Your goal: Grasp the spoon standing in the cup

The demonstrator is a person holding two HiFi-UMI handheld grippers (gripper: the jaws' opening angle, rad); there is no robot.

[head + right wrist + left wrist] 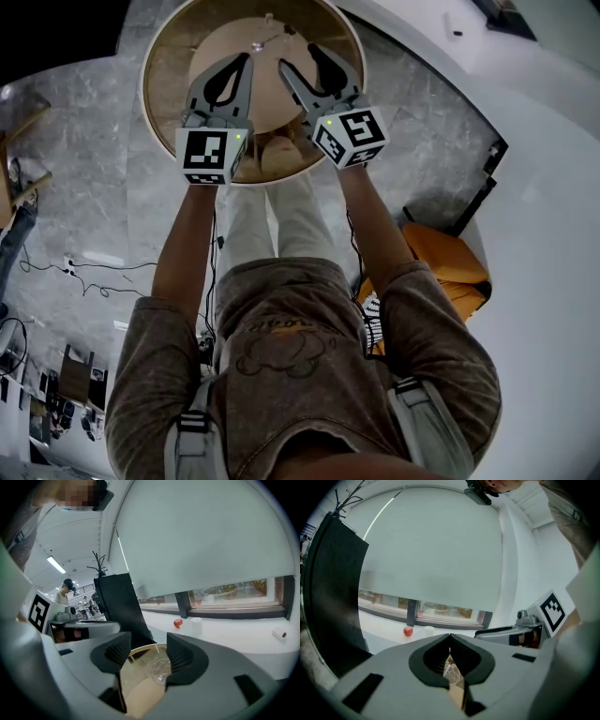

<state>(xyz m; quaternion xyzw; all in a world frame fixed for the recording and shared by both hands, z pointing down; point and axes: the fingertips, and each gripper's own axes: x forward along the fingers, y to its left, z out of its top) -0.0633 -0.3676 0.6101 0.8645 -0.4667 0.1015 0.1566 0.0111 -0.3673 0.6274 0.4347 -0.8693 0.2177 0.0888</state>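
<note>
Two tools above a round wooden counter (164, 84). The left tool (449, 637) has its jaws together with nothing between them. The right tool (149, 648) has its jaws apart and holds nothing. A clear glass cup (161, 670) sits on the counter ahead of the right tool's gap, untouched. The spoon (156, 646) stands in it, its thin handle barely made out.

The table (169, 56) is smooth, matt pale wood. The cup (160, 668) is clear, glossy glass. The left gripper (450, 637) and right gripper (149, 652) are matt grey plastic with ribbed pads.
</note>
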